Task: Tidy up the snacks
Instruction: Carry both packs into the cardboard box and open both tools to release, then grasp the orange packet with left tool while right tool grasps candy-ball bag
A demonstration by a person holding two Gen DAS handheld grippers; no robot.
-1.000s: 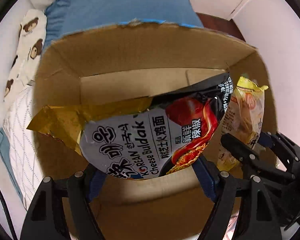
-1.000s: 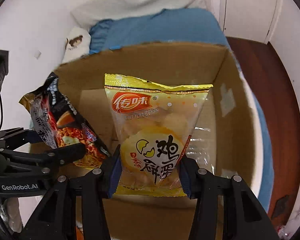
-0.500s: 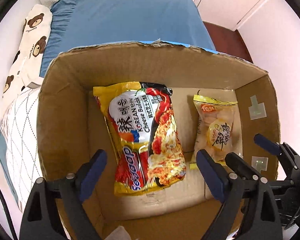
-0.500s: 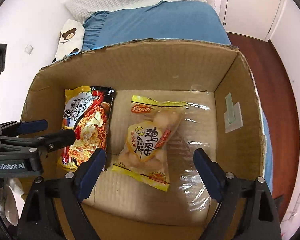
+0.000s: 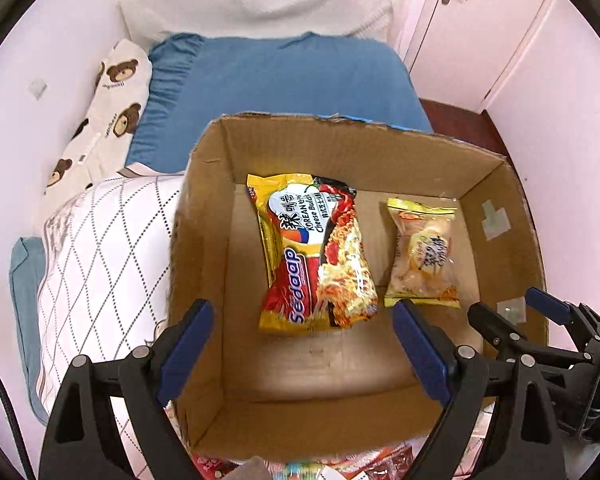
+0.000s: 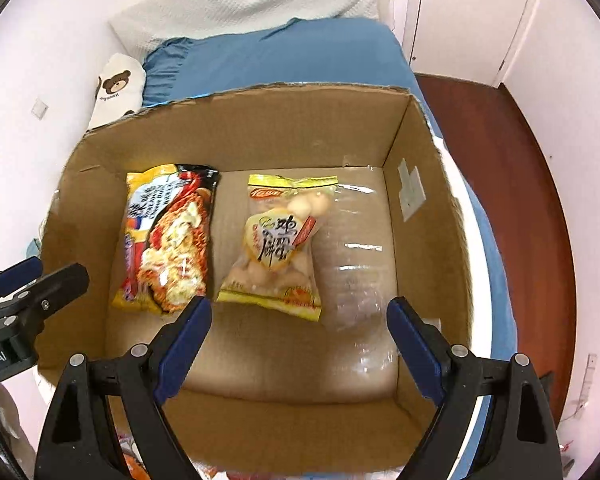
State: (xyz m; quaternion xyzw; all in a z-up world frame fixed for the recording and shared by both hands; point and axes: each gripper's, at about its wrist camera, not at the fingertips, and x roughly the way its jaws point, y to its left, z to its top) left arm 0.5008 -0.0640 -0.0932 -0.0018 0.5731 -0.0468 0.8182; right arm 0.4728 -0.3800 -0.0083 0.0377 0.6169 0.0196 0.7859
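Observation:
An open cardboard box (image 5: pixel 204 240) (image 6: pixel 428 216) stands on a bed. A red and yellow noodle packet (image 5: pixel 316 252) (image 6: pixel 168 240) lies flat on the box floor at the left. A yellow egg-biscuit bag (image 5: pixel 422 256) (image 6: pixel 278 240) lies beside it to the right, apart from it. My left gripper (image 5: pixel 300 344) is open and empty above the box's near edge. My right gripper (image 6: pixel 298 340) is open and empty above the box too; it shows at the right of the left wrist view (image 5: pixel 516 316).
The box sits on a blue sheet (image 5: pixel 276 80) with a white pillow (image 5: pixel 260 4) behind, a bear-print cushion (image 5: pixel 100 112) and a checked quilt (image 5: pixel 100 256) to the left. More snack packets (image 5: pixel 340 468) lie below the box's near wall. Dark wood floor (image 6: pixel 512 184) lies right.
Both grippers let go of their packets, which now lie on the box floor. Both grippers have since drawn back and up, away from the box.

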